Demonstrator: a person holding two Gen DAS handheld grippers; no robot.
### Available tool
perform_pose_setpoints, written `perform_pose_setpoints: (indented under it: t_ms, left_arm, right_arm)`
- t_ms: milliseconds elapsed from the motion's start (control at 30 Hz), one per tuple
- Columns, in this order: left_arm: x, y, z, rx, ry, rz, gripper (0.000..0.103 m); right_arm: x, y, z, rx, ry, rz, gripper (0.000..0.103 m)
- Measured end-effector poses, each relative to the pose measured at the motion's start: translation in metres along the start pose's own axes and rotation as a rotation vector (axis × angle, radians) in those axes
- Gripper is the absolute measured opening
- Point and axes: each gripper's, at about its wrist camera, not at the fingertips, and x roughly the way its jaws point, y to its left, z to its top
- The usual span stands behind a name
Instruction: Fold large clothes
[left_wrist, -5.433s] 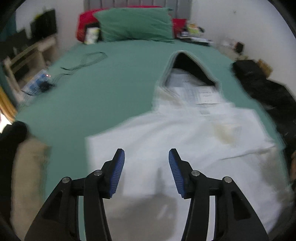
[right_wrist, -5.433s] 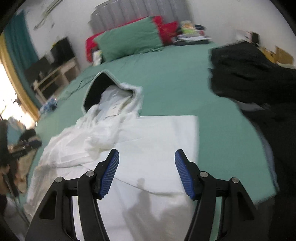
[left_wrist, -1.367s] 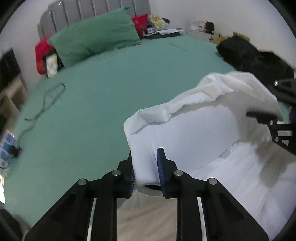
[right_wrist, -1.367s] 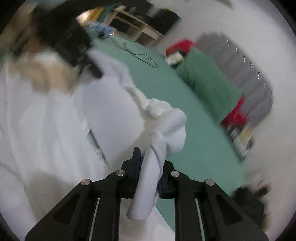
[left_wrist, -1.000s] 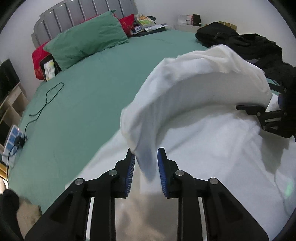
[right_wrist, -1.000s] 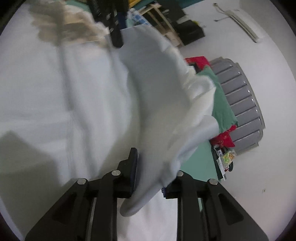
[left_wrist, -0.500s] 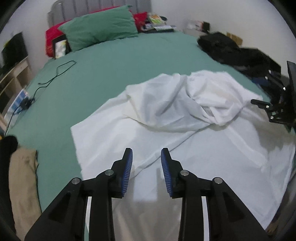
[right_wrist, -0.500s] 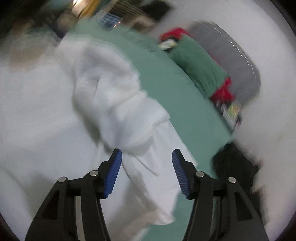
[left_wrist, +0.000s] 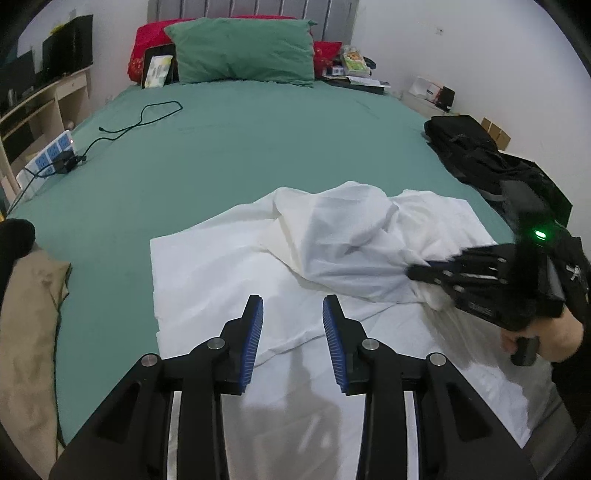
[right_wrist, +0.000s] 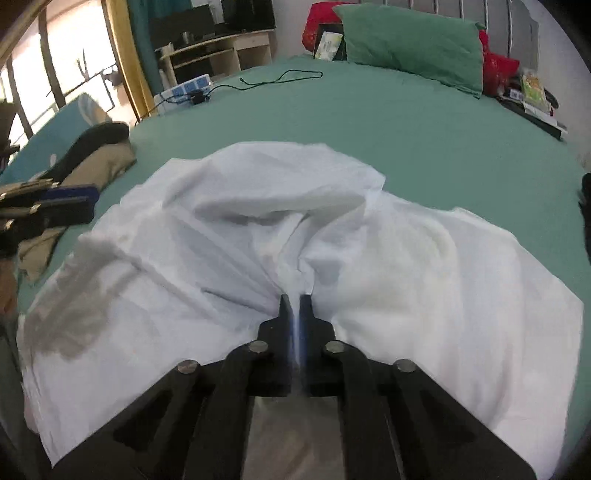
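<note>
A large white garment lies on the green bed, with a rumpled fold heaped over its far half. My left gripper hovers over the garment's near flat part, open, with nothing between its blue pads. My right gripper is shut on a gathered pinch of the white garment, and creases fan out from its tips. In the left wrist view the right gripper comes in from the right, its tips buried in the bunched cloth, held by a person's hand. The left gripper shows at the left edge of the right wrist view.
The green sheet stretches back to a green pillow and red cushions. Black clothes are piled at the right edge. A tan garment lies at the left edge. A black cable runs to a power strip.
Both grippers let go of the lifted fold, which dropped in a heap on the garment. The left gripper stayed open above it. The right gripper opened, then shut on a bunch of cloth.
</note>
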Motion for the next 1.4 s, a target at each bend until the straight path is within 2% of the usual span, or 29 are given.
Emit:
perform_pose_setpoints:
  t_ms: [33, 133, 267, 367, 400, 433, 500, 567, 633, 700, 833, 933, 1033, 1167, 1400]
  left_arm:
    - [0.001, -0.001, 0.000, -0.001, -0.001, -0.003, 0.036]
    - [0.003, -0.011, 0.004, -0.007, -0.009, -0.026, 0.036]
    - [0.013, -0.034, 0.014, -0.014, -0.019, -0.047, 0.036]
    - [0.038, -0.045, 0.017, -0.030, 0.037, -0.037, 0.036]
    - [0.050, -0.046, 0.015, -0.044, 0.076, -0.018, 0.036]
    - [0.058, -0.045, 0.013, -0.053, 0.102, -0.001, 0.036]
    - [0.072, -0.041, 0.006, -0.060, 0.150, 0.034, 0.036]
    - [0.072, -0.037, 0.001, -0.059, 0.165, 0.045, 0.036]
    - [0.069, -0.033, -0.004, -0.055, 0.166, 0.033, 0.036]
    - [0.067, -0.030, -0.010, -0.037, 0.176, 0.055, 0.036]
    - [0.059, -0.023, -0.018, -0.027, 0.160, 0.080, 0.036]
    - [0.044, -0.018, -0.022, -0.038, 0.124, 0.078, 0.036]
    - [0.018, -0.009, -0.028, -0.071, 0.049, 0.065, 0.036]
    - [-0.017, 0.000, -0.045, -0.089, -0.004, 0.091, 0.036]
    - [-0.080, 0.024, -0.085, -0.131, -0.037, 0.151, 0.036]
  right_arm:
    - [-0.007, 0.004, -0.010, -0.014, -0.005, 0.010, 0.003]
    - [-0.022, 0.023, -0.027, -0.121, 0.025, -0.052, 0.003]
    - [-0.036, 0.036, -0.054, -0.156, 0.077, -0.015, 0.004]
    - [-0.040, 0.044, -0.071, -0.151, 0.072, -0.011, 0.011]
    - [-0.043, 0.044, -0.076, -0.128, 0.064, 0.003, 0.023]
    - [-0.046, 0.044, -0.079, -0.114, 0.061, 0.011, 0.042]
    - [-0.063, 0.038, -0.086, -0.071, 0.032, 0.041, 0.054]
    - [-0.077, 0.031, -0.080, -0.049, -0.037, 0.039, 0.054]
    - [-0.090, 0.021, -0.073, -0.019, -0.106, 0.003, 0.054]
    - [-0.095, 0.002, -0.064, 0.053, -0.157, -0.029, 0.056]
    - [-0.070, -0.027, -0.053, 0.171, -0.094, -0.092, 0.056]
    - [-0.046, -0.041, -0.057, 0.258, 0.011, -0.075, 0.056]
    - [-0.046, -0.035, -0.058, 0.226, 0.027, -0.100, 0.056]
    - [-0.069, -0.032, -0.063, 0.235, 0.031, -0.096, 0.056]
    - [-0.144, -0.023, -0.099, 0.288, -0.059, -0.194, 0.056]
